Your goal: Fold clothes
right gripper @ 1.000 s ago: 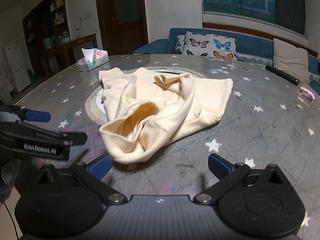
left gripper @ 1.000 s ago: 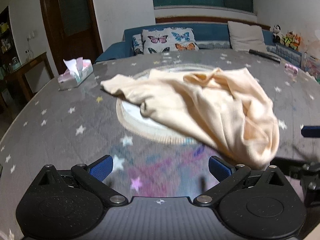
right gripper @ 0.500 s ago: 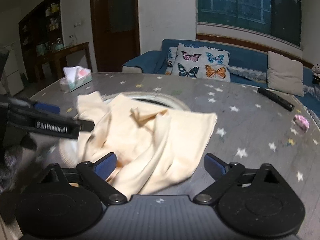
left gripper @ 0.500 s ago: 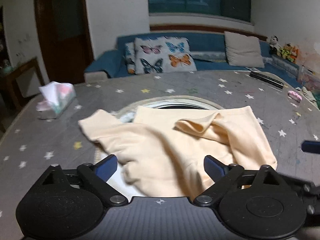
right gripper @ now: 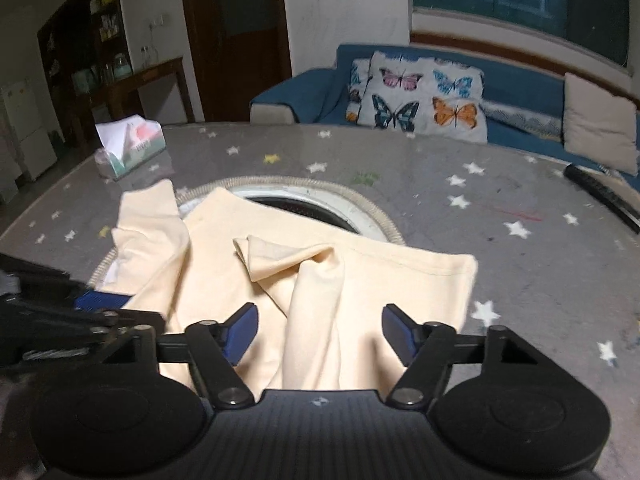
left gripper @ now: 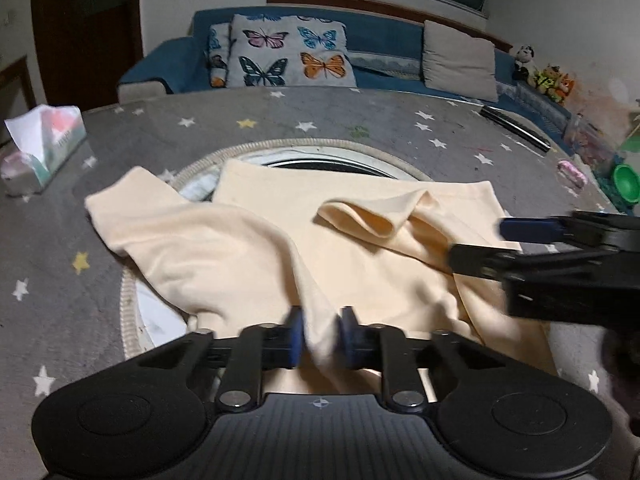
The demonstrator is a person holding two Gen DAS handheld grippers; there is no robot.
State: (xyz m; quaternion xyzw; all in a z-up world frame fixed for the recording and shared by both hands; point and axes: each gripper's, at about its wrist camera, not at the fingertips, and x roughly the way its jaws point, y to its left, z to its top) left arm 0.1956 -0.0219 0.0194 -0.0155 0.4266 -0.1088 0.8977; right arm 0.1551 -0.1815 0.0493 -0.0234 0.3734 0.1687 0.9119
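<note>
A crumpled cream garment (left gripper: 248, 248) lies on the grey star-patterned table, partly over a round white inset. It also shows in the right wrist view (right gripper: 360, 276). My left gripper (left gripper: 322, 338) is shut on a fold at the garment's near edge. My right gripper (right gripper: 320, 334) is open over the garment's near right part, with cloth lying between its blue pads and not pinched. The right gripper shows at the right of the left wrist view (left gripper: 560, 248). The left gripper shows at the left of the right wrist view (right gripper: 80, 320).
A tissue box (left gripper: 44, 152) stands at the table's far left, also in the right wrist view (right gripper: 132, 146). A black remote (right gripper: 604, 196) lies at the far right. A pink item (left gripper: 572, 172) and a green cup (left gripper: 626, 182) sit near the right edge. A blue sofa stands beyond.
Both grippers have moved forward onto the garment. The left gripper has gone from open to shut on a fold. The right gripper has narrowed somewhat but stays open.
</note>
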